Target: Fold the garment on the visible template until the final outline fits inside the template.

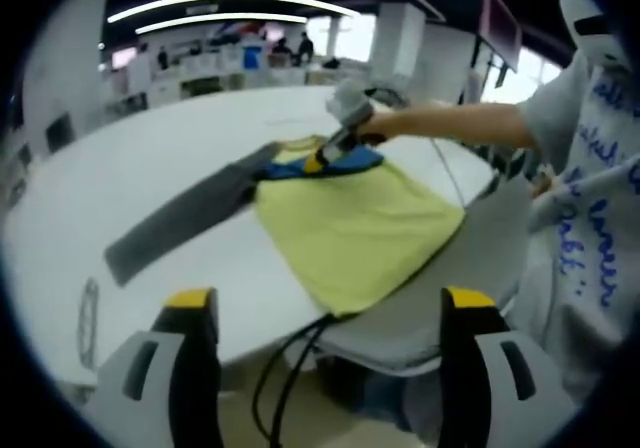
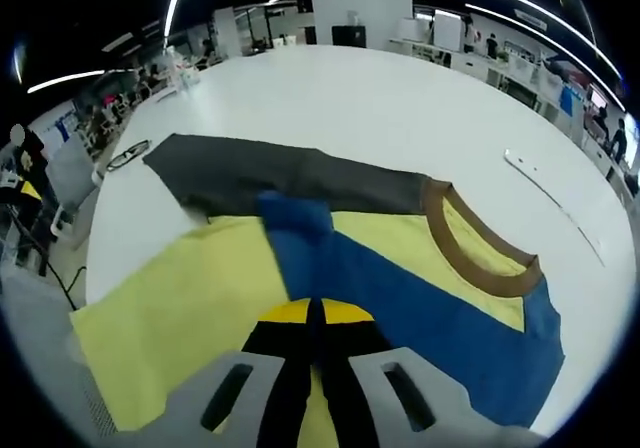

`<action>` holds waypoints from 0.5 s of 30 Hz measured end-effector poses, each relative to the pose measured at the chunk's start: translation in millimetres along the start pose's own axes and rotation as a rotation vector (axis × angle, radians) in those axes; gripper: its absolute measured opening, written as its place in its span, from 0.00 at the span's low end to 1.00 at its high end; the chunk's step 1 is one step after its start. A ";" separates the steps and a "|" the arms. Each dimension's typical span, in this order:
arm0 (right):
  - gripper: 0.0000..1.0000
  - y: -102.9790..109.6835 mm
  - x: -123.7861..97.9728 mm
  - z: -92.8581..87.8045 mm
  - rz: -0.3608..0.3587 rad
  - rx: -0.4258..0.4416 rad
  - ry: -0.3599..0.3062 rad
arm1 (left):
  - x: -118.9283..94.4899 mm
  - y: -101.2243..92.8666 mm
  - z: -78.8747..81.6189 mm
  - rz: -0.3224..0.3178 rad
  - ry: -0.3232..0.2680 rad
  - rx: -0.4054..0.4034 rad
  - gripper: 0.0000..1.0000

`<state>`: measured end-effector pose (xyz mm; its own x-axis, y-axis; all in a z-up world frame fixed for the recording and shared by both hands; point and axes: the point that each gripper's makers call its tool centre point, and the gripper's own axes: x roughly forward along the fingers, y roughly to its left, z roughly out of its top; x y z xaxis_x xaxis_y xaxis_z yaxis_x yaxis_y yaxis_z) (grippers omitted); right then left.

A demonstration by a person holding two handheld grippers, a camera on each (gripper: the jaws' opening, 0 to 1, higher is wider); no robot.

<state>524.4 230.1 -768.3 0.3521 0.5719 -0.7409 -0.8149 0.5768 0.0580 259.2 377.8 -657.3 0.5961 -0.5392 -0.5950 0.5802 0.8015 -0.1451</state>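
Note:
A T-shirt lies flat on the white round table (image 1: 150,158): yellow body (image 1: 350,228), dark grey sleeve (image 1: 180,218) stretched out to the left, brown collar (image 2: 480,243). The blue sleeve (image 2: 400,298) is folded across the yellow body. My right gripper (image 2: 315,313) is shut on the blue sleeve at its near edge; in the left gripper view this right gripper (image 1: 320,160) is held by a person's hand over the shirt's far end. My left gripper (image 1: 330,303) is wide open off the table's near edge, with nothing between its fingers.
A person in a grey sweatshirt (image 1: 590,198) stands at the right. A grey chair (image 1: 440,308) and a black cable (image 1: 290,368) lie below the table's edge. Glasses (image 2: 130,154) and a thin white strip (image 2: 550,193) rest on the table. Desks and people fill the background.

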 end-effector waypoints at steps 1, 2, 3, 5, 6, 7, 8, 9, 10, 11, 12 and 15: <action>0.02 2.4 -0.5 -0.5 0.007 -0.008 0.001 | 0.5 -0.2 0.1 -0.002 0.002 0.002 0.88; 0.02 5.9 0.0 -1.0 0.022 -0.019 0.001 | 0.9 -0.5 0.2 -0.004 0.003 0.004 0.88; 0.02 6.5 1.2 0.1 0.037 -0.033 -0.001 | 1.5 -0.8 0.7 -0.005 0.005 0.008 0.88; 0.02 6.5 2.5 -1.3 0.045 -0.042 0.010 | 2.2 -1.1 1.5 -0.006 0.006 0.010 0.88; 0.02 8.5 2.7 -2.3 0.052 -0.053 0.012 | 2.4 -1.3 1.9 -0.009 0.007 0.012 0.88; 0.02 11.0 3.5 -3.3 0.070 -0.080 0.012 | 2.5 -1.2 2.1 -0.009 0.007 0.012 0.88; 0.02 10.1 5.3 -4.9 0.084 -0.087 0.022 | 2.7 -1.1 2.5 -0.009 0.007 0.014 0.88; 0.02 13.8 5.3 -6.8 0.098 -0.094 0.027 | 2.8 -0.9 2.7 -0.009 0.008 0.015 0.88; 0.02 16.2 5.1 -8.5 0.102 -0.099 0.030 | 2.9 -1.0 2.9 -0.010 0.008 0.016 0.88; 0.02 18.0 5.0 -10.9 0.100 -0.106 0.034 | 3.1 -1.3 3.2 -0.012 0.009 0.017 0.88; 0.03 19.3 4.7 -12.2 0.100 -0.110 0.035 | 3.3 -1.4 3.4 -0.012 0.009 0.018 0.88; 0.03 19.3 5.2 -14.8 0.108 -0.101 0.035 | 3.7 -2.4 4.3 -0.015 0.010 0.022 0.87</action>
<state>503.6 235.6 -781.0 0.2446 0.6055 -0.7573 -0.8900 0.4501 0.0724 262.4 372.8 -655.8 0.5815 -0.5483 -0.6010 0.6012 0.7873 -0.1366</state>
